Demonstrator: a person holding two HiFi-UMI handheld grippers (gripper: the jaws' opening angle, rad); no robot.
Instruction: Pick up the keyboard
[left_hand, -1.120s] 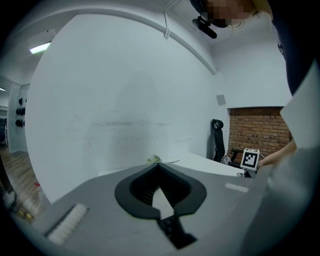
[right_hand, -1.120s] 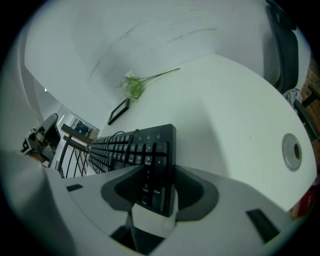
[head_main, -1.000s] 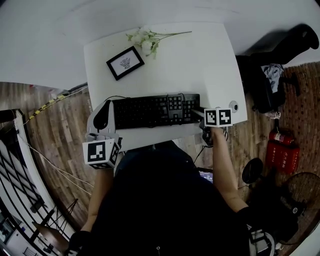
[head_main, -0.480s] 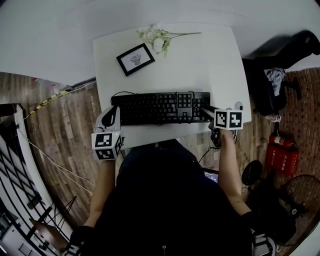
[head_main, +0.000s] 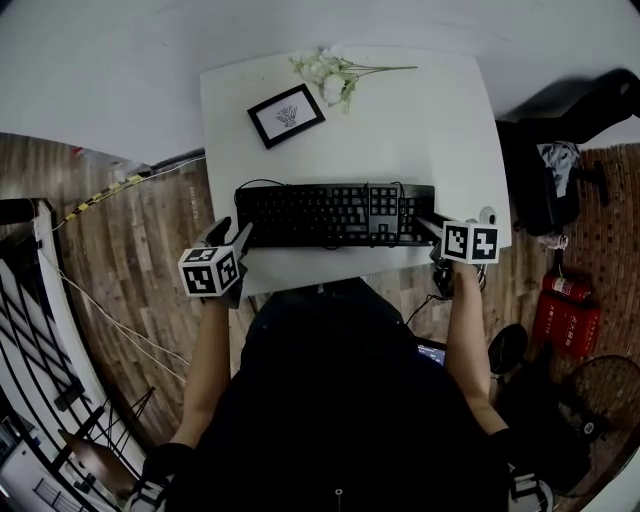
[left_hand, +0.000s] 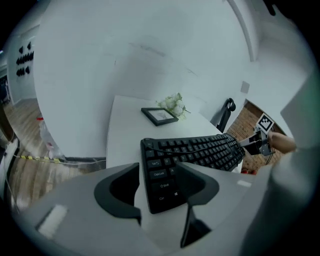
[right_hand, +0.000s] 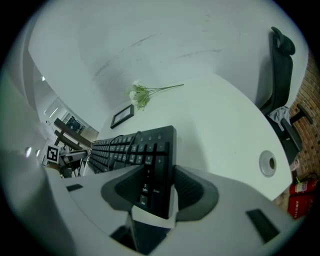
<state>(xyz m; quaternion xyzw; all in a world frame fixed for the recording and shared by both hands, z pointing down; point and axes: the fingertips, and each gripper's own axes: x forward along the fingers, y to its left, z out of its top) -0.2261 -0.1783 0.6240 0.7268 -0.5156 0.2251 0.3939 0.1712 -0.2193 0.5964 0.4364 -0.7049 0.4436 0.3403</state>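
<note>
The left hand-held gripper (left_hand: 158, 169) has drawn in over the last second. It had been standing off the keyboard's left end, and now it angles in at the front-left corner. In the left gripper view its jaws are apart and straddle that corner. The Ctrl and Shift keys sit between them, and a sliver of white desk (head_main: 420, 130) shows between the outer jaw and the keyboard's short edge, so I judge it is not yet clamped. The keyboard (head_main: 335, 214) lies flat along the front of the desk and looks not yet lifted. Well behind it stand a picture frame (head_main: 286, 115) and a sprig of white flowers (head_main: 333, 77), both clear of the work. At the keyboard's right end the right hand-held gripper (right_hand: 160, 172) has stayed where it was. Its jaws are pressed against the number-pad end, one across the keys and one against the outer edge, gripping it. So one end seems secured and the other only lined up. The left jaws probably need to close on the corner before both ends can rise together, since lifting from the right alone would likely tip the keyboard.
</note>
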